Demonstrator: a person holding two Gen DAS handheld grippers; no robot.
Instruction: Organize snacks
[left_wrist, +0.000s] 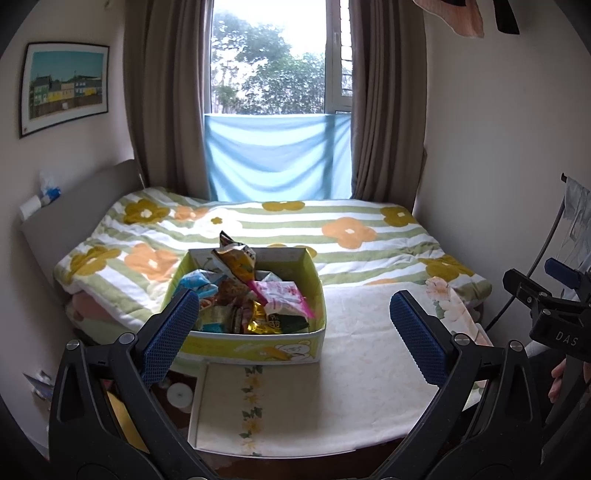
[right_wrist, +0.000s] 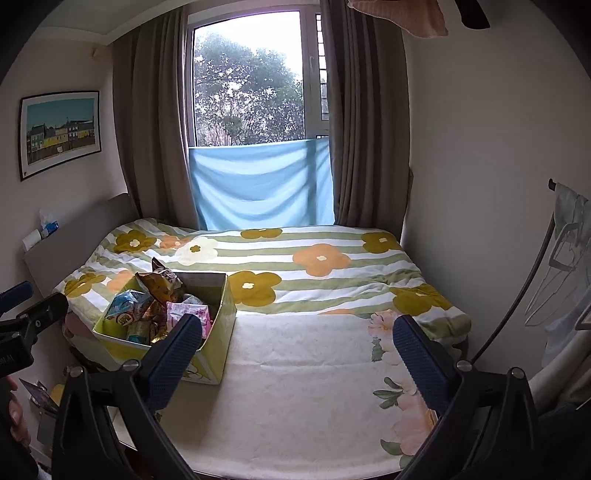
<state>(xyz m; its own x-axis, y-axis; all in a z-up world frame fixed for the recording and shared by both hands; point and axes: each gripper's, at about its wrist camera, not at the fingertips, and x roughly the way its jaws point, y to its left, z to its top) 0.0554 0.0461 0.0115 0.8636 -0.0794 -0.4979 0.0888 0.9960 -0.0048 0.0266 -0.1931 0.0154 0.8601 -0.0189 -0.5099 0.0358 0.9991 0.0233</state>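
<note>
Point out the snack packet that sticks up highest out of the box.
The crinkled yellow-brown bag at the back of the box. Its top pokes above the rim, while the pink packet and the rest lie lower.

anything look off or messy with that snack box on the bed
Yes. The snack box is a loose jumble of packets, and one crumpled yellow bag sticks up above its rim. Nothing has spilled onto the bed.
</note>
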